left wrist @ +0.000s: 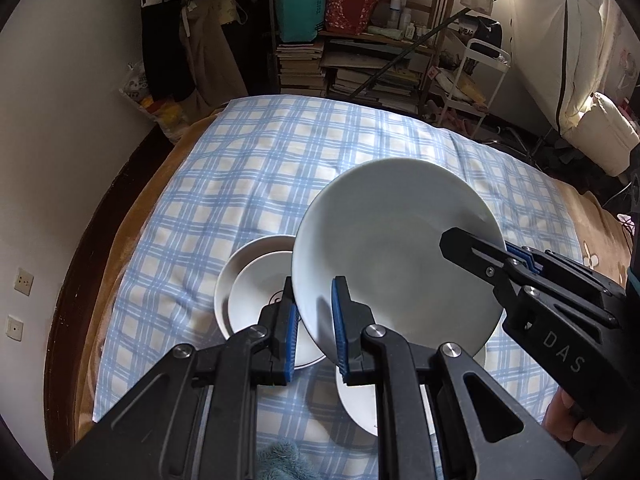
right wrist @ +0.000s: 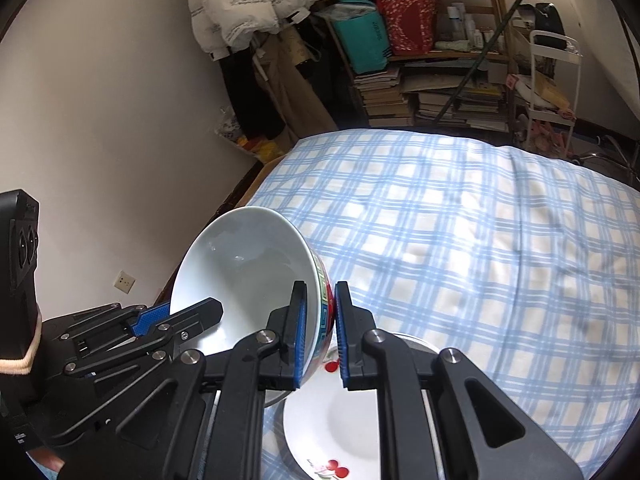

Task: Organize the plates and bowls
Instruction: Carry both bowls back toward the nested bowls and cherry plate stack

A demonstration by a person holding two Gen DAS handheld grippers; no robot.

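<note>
Both claws pinch one white bowl, held up off the bed and tilted. Left claw (left wrist: 314, 322) grips the bowl (left wrist: 396, 256) at its near-left rim, blue pads (left wrist: 340, 328) on either side of the wall. Right claw (right wrist: 320, 332) grips the same bowl (right wrist: 240, 276) at the opposite rim, one pad inside, one against the red and teal patterned band outside. In the left wrist view the right claw (left wrist: 472, 250) reaches in from the right, its upper finger lying across the bowl's inside. In the right wrist view the left claw (right wrist: 180, 314) comes in from the left, clamped on the rim there.

Bowl's open side faces the left wrist camera; inside plain white, nothing in it.

Below the bowl on the blue checked bedspread (left wrist: 248, 168): a grey-white plate stack (left wrist: 256, 280) to the left, partly hidden by the bowl, with a dark mark on the top plate. A second white plate (left wrist: 356, 404) lies nearer, under the bowl; the right wrist view shows it has cherry prints (right wrist: 332, 428).

Far end of the bed: a wooden shelf (left wrist: 360, 40) with books and bags, clothes hanging left of it, a white cart (left wrist: 476, 80) to the right.
</note>
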